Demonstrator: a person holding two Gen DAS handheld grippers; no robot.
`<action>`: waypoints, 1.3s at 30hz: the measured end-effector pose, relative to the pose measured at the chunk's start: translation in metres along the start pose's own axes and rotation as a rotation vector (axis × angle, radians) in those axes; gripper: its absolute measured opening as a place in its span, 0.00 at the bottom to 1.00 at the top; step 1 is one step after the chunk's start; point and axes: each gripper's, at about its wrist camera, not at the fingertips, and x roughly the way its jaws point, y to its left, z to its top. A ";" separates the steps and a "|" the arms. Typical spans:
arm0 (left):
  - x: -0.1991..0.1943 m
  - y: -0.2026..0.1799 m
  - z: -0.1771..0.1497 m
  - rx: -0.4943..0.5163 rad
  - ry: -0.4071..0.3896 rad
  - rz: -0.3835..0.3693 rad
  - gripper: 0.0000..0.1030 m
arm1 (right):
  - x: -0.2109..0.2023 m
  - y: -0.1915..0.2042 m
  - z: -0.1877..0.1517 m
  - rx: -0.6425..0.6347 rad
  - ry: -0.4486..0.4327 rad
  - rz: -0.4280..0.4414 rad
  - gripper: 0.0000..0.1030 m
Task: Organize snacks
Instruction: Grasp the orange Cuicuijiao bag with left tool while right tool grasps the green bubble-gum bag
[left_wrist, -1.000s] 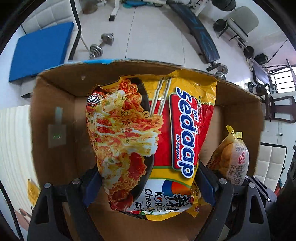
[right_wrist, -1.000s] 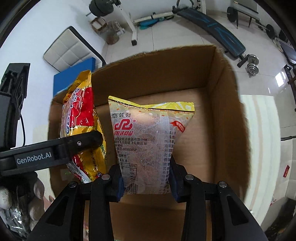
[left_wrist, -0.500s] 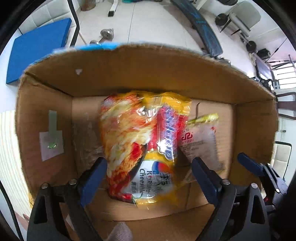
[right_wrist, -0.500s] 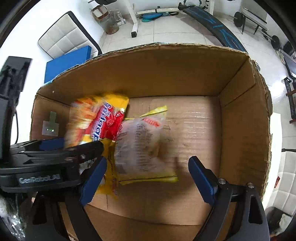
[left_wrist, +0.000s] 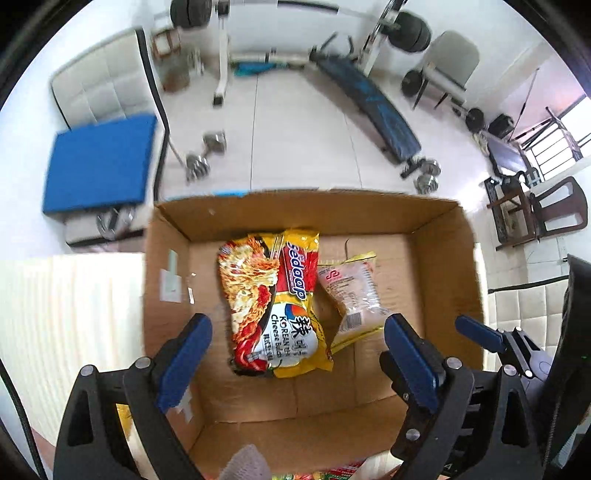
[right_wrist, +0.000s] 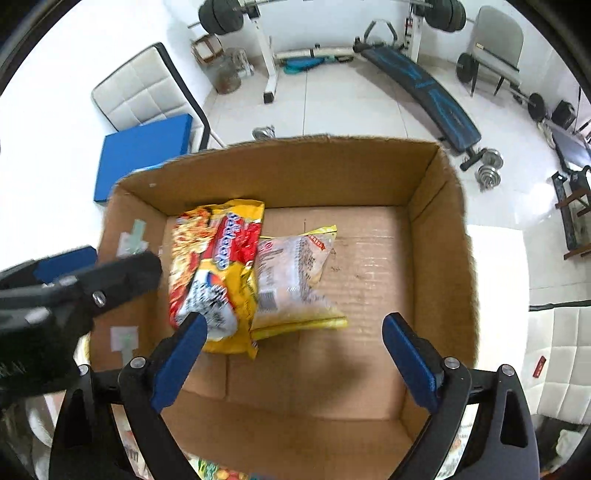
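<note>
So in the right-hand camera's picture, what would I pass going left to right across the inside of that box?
Left gripper → red-and-yellow noodle packet → clear snack bag → bare cardboard floor → box's right wall.

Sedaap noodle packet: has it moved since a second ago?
Yes. The Sedaap noodle packet has gone down from between the left tool's fingers onto the cardboard box floor, beside the clear snack bag; the left tool is open above.
</note>
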 end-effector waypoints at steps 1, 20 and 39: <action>-0.009 -0.001 -0.005 0.001 -0.017 0.004 0.93 | -0.011 0.002 -0.007 0.004 -0.011 0.007 0.95; -0.049 0.097 -0.261 -0.382 0.041 0.161 0.93 | 0.018 0.124 -0.188 -0.647 0.291 -0.037 0.95; 0.043 0.157 -0.322 -0.603 0.233 0.106 0.93 | 0.138 0.131 -0.236 -0.638 0.532 -0.127 0.73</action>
